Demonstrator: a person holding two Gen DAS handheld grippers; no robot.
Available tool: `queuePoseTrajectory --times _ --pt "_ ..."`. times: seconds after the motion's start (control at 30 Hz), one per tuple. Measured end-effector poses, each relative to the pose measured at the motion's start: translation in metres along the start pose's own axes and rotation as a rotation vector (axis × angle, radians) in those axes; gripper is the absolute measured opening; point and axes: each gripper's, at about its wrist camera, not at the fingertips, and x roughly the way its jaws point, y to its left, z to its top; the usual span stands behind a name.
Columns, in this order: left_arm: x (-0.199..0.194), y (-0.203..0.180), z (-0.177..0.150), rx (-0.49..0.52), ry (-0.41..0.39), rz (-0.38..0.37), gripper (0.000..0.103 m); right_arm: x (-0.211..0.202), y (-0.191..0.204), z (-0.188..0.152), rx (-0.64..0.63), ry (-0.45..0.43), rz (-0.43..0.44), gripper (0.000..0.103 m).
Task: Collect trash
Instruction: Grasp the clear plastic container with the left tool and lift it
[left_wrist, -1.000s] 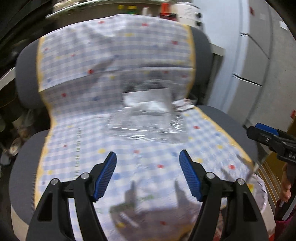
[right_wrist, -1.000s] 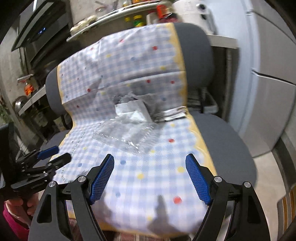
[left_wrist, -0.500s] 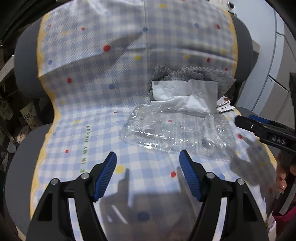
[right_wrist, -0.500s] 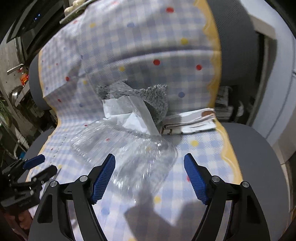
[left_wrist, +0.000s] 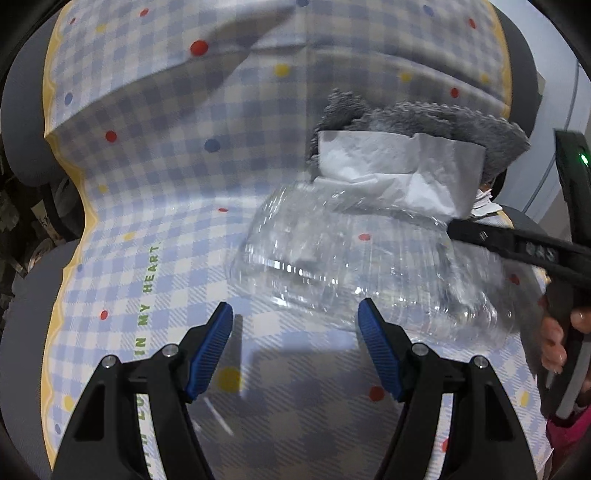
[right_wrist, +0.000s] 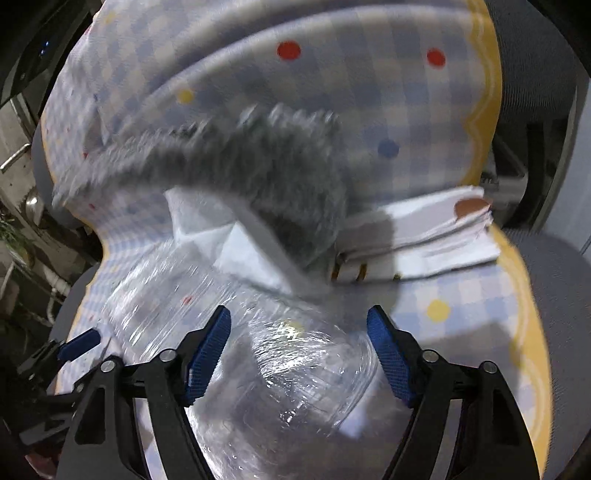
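A crushed clear plastic container (left_wrist: 362, 266) lies on a chair seat covered with blue checked cloth (left_wrist: 155, 177). A crumpled white paper (left_wrist: 391, 173) rests at its far edge, against a grey fluffy cloth (left_wrist: 443, 122). My left gripper (left_wrist: 295, 354) is open, just short of the container's near edge. My right gripper (right_wrist: 299, 354) is open, its fingers on either side of the container's end (right_wrist: 295, 376), with the white paper (right_wrist: 236, 240) just beyond. The right gripper also shows at the right of the left wrist view (left_wrist: 517, 251).
A folded white cloth with printed marks (right_wrist: 424, 236) lies at the back right of the seat. The grey chair back and seat edge (right_wrist: 554, 258) frame the cloth. Dark clutter stands to the left of the chair (right_wrist: 22, 229).
Both grippers have moved in close to the trash on the seat. The right gripper now straddles the plastic container's end; the left one has come up to its near edge.
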Motion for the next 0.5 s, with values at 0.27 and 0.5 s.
queuePoseTrajectory --times 0.27,0.5 --pt "-0.033 0.045 -0.004 -0.105 -0.052 0.059 0.068 -0.029 0.049 -0.045 -0.075 0.056 0.081 0.061" --pt "-0.078 0.082 -0.024 -0.176 -0.102 0.103 0.068 -0.044 0.126 -0.083 -0.204 0.100 0.201 0.051"
